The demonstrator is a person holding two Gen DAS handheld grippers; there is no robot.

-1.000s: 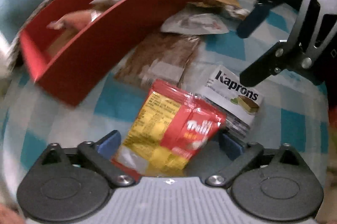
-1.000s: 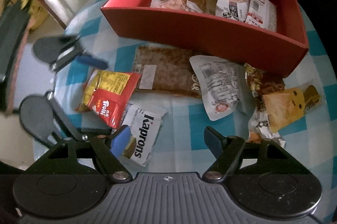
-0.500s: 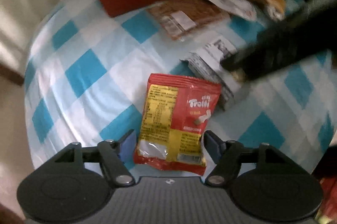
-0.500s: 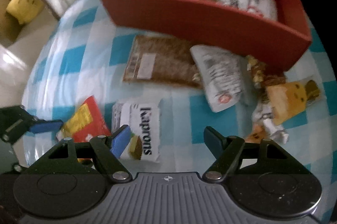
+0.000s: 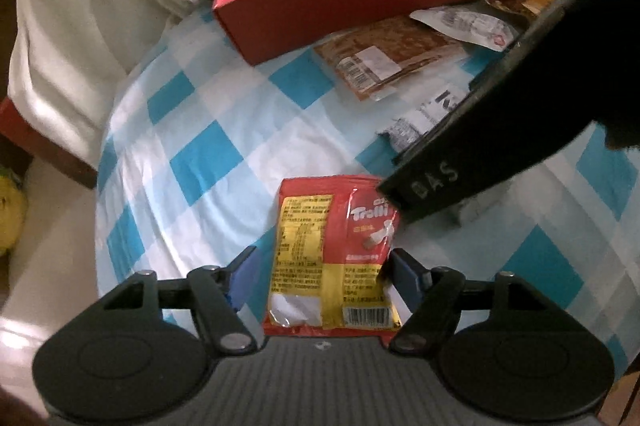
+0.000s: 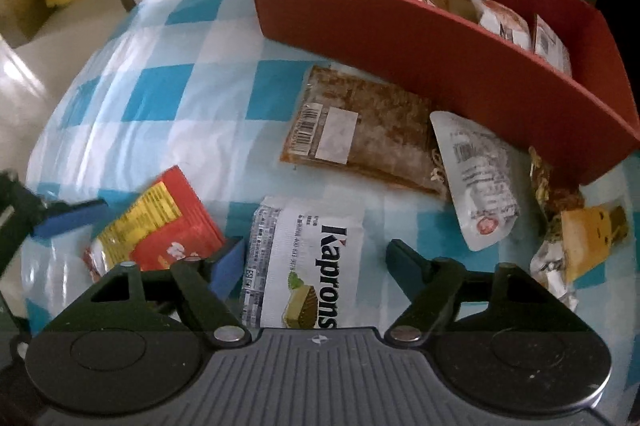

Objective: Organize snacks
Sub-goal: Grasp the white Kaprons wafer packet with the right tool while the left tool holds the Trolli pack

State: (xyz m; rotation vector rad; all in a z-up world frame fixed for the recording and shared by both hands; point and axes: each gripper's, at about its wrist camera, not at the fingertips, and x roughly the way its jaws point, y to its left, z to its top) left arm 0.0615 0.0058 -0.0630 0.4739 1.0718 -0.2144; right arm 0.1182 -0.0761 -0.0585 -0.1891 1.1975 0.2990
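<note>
Trolli packet (image 5: 336, 254) lies flat on the checked cloth (image 5: 208, 145) between the spread, unclenched jaws of the left gripper (image 5: 324, 276), while the Kaprons packet (image 6: 304, 258) lies between the equally spread jaws of the right gripper (image 6: 316, 262), with the red box (image 6: 440, 65) well ahead of both.

The left gripper (image 5: 322, 272) is low and near, its blue fingers (image 5: 245, 276) spread wide apart. The right gripper (image 6: 316, 262) sits just to its right — fingers (image 6: 230, 262) likewise spread — its dark body crossing the left camera's right side.
</note>
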